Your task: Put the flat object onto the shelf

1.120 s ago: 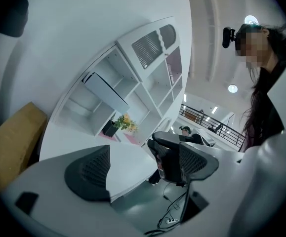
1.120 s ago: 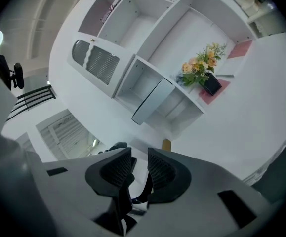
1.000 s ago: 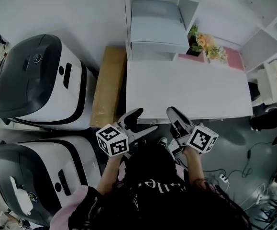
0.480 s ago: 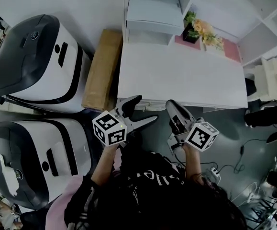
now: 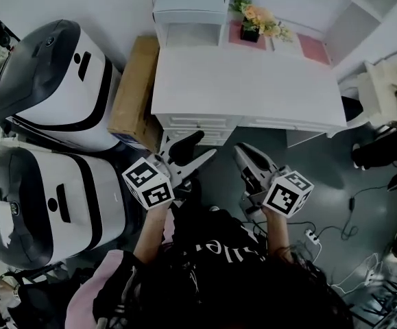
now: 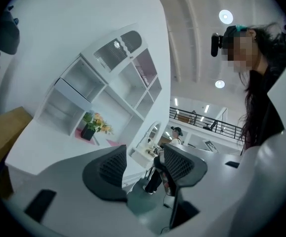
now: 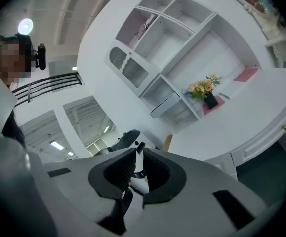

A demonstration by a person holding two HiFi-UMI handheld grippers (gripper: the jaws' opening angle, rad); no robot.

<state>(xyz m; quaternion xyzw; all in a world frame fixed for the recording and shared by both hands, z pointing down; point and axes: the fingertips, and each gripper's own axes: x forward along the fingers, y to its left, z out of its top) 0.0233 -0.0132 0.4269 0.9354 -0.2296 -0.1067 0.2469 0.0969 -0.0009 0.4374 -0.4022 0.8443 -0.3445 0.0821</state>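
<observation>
A pink flat object (image 5: 313, 49) lies on the white desk (image 5: 253, 94) at the back right; it also shows in the right gripper view (image 7: 246, 74). The white shelf unit (image 5: 188, 5) stands at the desk's back, its open compartments (image 7: 182, 38) empty. Both grippers hang in front of the desk's front edge, well short of the flat object. My left gripper (image 5: 205, 146) is open with its jaws closing and nothing between them (image 6: 145, 152). My right gripper (image 5: 241, 153) is shut and empty (image 7: 136, 153).
A flower pot (image 5: 253, 25) stands on a pink mat on the desk. Two big white-and-black machines (image 5: 47, 81) (image 5: 40, 204) and a cardboard box (image 5: 133, 91) fill the left. Cables and a power strip (image 5: 315, 237) lie on the floor at right. A person's dark legs (image 5: 376, 156) show far right.
The head view has drawn back, so the desk and shelf sit higher in the picture. The left jaws have narrowed. The right jaws have gone from slightly apart to shut.
</observation>
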